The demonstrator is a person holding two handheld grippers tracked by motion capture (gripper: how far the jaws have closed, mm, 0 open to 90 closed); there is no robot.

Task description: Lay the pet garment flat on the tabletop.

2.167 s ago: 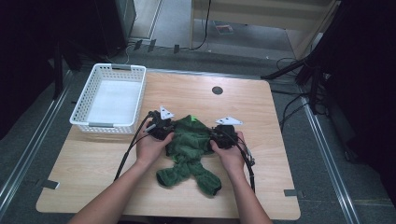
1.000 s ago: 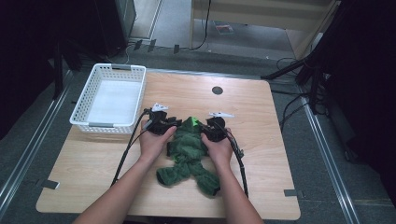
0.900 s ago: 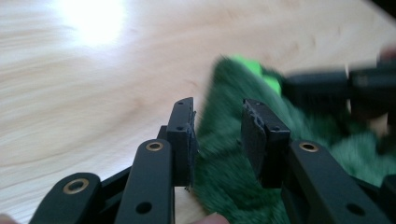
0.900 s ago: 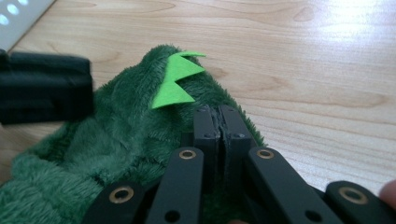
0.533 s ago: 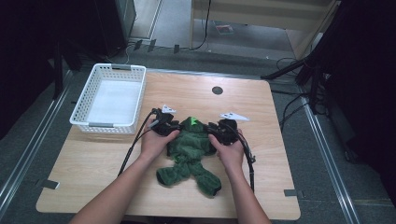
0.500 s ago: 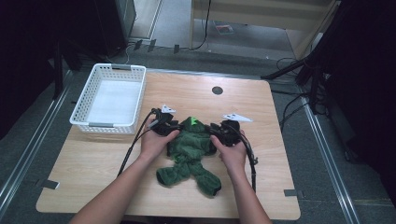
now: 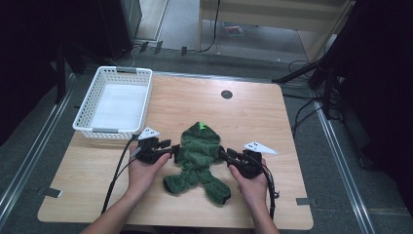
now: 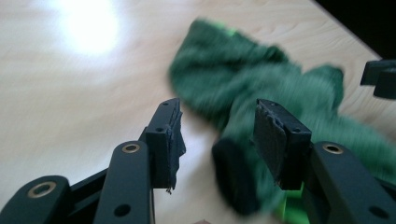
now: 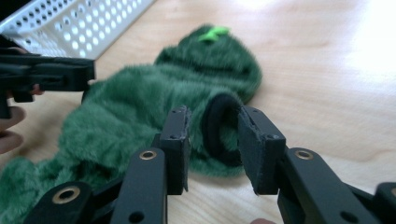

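A fuzzy green hooded garment (image 7: 197,156) lies flat in the middle of the wooden table (image 7: 263,122), hood away from the person, with a bright green tag on the hood. My left gripper (image 7: 168,146) is at its left sleeve and my right gripper (image 7: 225,155) at its right sleeve. In the left gripper view the left gripper (image 8: 217,140) is open, with the sleeve's black cuff (image 8: 231,179) between the jaws. In the right gripper view the right gripper (image 9: 212,135) is open around the other black cuff (image 9: 219,128).
A white perforated basket (image 7: 117,102) stands at the table's far left corner, with nothing in it. A small round hole (image 7: 226,94) sits near the far edge. Bare wood lies right of the garment. Black cables trail from both grippers towards the person.
Both grippers have come back from beside the hood towards the person and moved apart, down to the two sleeves. The garment now lies spread wider.
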